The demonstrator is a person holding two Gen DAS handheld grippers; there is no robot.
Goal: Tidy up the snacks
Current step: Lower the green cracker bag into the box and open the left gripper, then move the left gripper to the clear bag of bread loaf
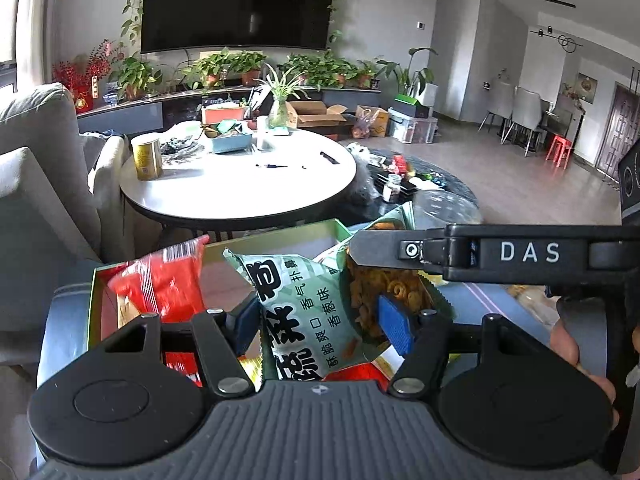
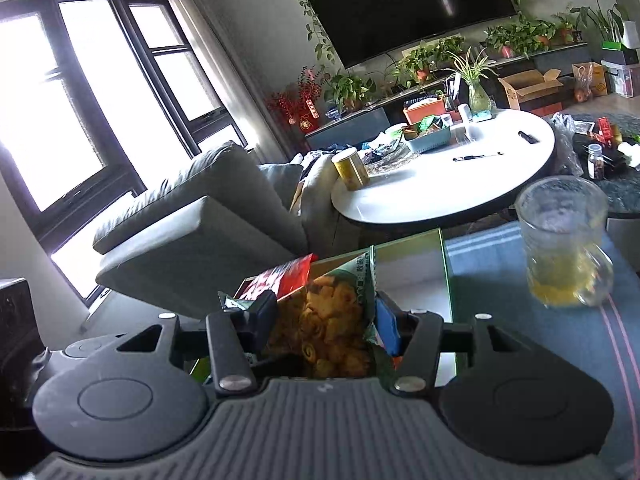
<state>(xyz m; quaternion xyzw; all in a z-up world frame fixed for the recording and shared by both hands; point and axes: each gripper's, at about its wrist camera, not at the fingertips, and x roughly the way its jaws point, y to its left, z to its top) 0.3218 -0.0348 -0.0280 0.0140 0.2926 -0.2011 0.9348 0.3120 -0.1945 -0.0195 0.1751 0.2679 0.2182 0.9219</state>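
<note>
A green snack bag (image 1: 304, 312) with black lettering and a picture of fried curls hangs over an open green-rimmed box (image 1: 280, 232). My left gripper (image 1: 320, 320) is shut on the bag's lower part, a pad on each side. From the right, my right gripper (image 1: 360, 252) reaches in and clamps the same bag's upper corner. In the right wrist view the right gripper (image 2: 326, 324) pinches the green snack bag (image 2: 332, 320) across its picture side. A red snack bag (image 1: 160, 280) stands in the box at the left, and shows as the red snack bag (image 2: 284, 276) behind the green one.
The box (image 2: 408, 272) sits on a blue-grey striped cloth (image 2: 520, 320). A glass mug (image 2: 568, 240) with yellow liquid stands right of it. Beyond are a round white table (image 1: 240, 184) with a gold can (image 1: 147, 158) and clutter, and a grey sofa (image 1: 40, 184) on the left.
</note>
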